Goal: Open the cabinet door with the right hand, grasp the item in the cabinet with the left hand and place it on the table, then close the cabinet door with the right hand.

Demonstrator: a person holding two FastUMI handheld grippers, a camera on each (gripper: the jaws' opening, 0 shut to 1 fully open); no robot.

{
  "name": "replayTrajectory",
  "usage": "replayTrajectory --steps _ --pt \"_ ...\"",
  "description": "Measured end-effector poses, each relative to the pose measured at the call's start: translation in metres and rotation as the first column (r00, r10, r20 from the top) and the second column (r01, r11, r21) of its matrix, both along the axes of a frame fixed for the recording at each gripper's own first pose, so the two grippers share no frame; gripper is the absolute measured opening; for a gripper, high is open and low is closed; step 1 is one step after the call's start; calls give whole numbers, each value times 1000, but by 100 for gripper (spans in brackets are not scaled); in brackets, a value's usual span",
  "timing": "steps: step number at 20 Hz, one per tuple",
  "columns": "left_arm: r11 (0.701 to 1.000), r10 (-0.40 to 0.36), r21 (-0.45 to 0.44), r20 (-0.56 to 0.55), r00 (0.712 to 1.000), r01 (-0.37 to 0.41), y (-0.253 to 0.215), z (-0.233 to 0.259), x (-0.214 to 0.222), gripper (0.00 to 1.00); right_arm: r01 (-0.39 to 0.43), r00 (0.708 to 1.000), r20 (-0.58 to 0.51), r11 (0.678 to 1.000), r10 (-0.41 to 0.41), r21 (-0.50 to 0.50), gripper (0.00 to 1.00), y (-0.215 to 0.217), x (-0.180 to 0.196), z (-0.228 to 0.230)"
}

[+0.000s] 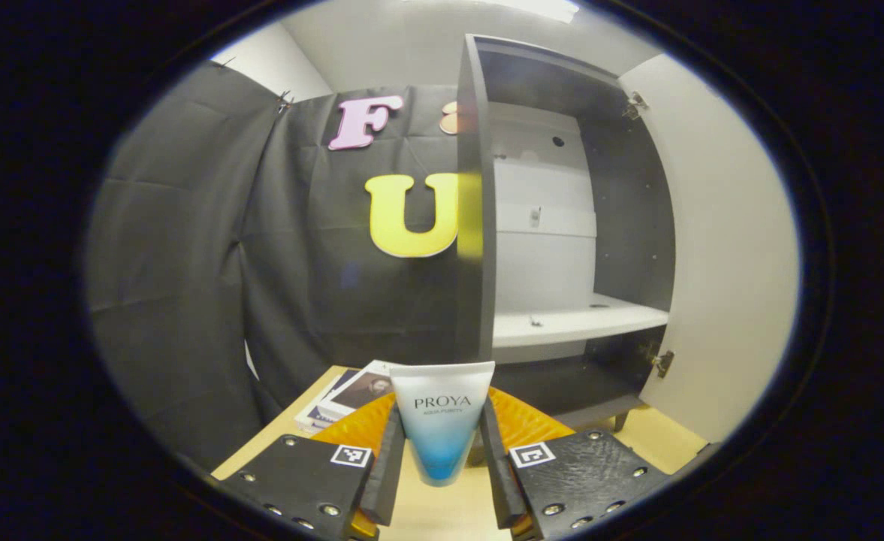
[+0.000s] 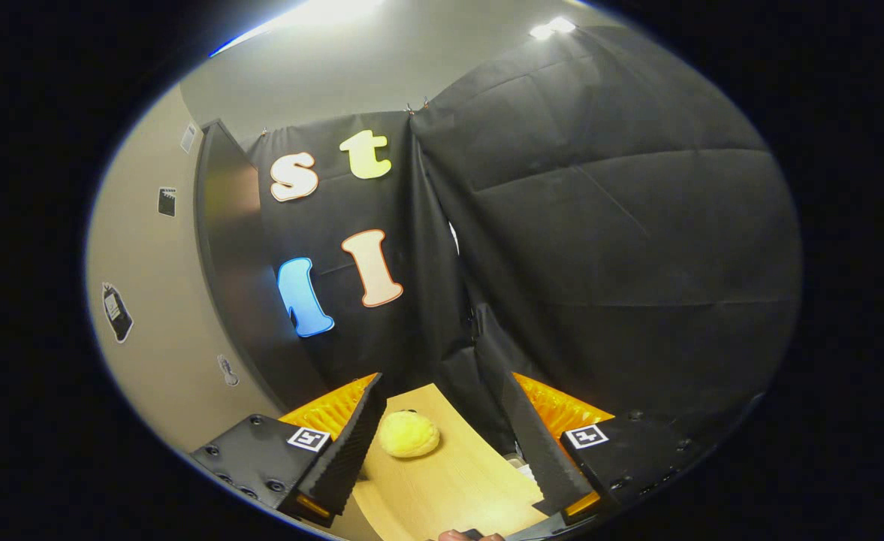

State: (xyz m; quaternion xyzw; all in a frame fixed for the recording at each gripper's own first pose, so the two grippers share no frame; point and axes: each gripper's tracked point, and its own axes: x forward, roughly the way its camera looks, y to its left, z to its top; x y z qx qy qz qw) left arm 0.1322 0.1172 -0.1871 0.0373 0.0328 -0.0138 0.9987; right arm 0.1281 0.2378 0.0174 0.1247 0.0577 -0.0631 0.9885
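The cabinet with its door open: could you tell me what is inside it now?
The cabinet shows a bare white shelf. The left gripper holds the tube outside, covering some of the lower compartment.

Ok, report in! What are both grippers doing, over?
Left gripper shut on white-and-blue squeeze tube, above wooden table. Right gripper open, empty. Dark cabinet's pale door open. Yellow plush toy on table, nothing blocking.

Wooden table (image 2: 449, 488) with yellow plush toy (image 2: 408, 434), booklets (image 1: 348, 394), cabinet (image 1: 562, 391).
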Motion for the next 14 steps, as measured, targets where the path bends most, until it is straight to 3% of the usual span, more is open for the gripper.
replayTrajectory --steps 10,14 --pt "999 -6 -36 -111 994 2 49 -132 -34 51 48 999 -9 998 -49 -43 98 0 -46 -8" --pt "1000 2 -2 -155 988 -2 52 -171 -43 52 67 998 -7 997 -67 -46 98 -2 -56 -14"
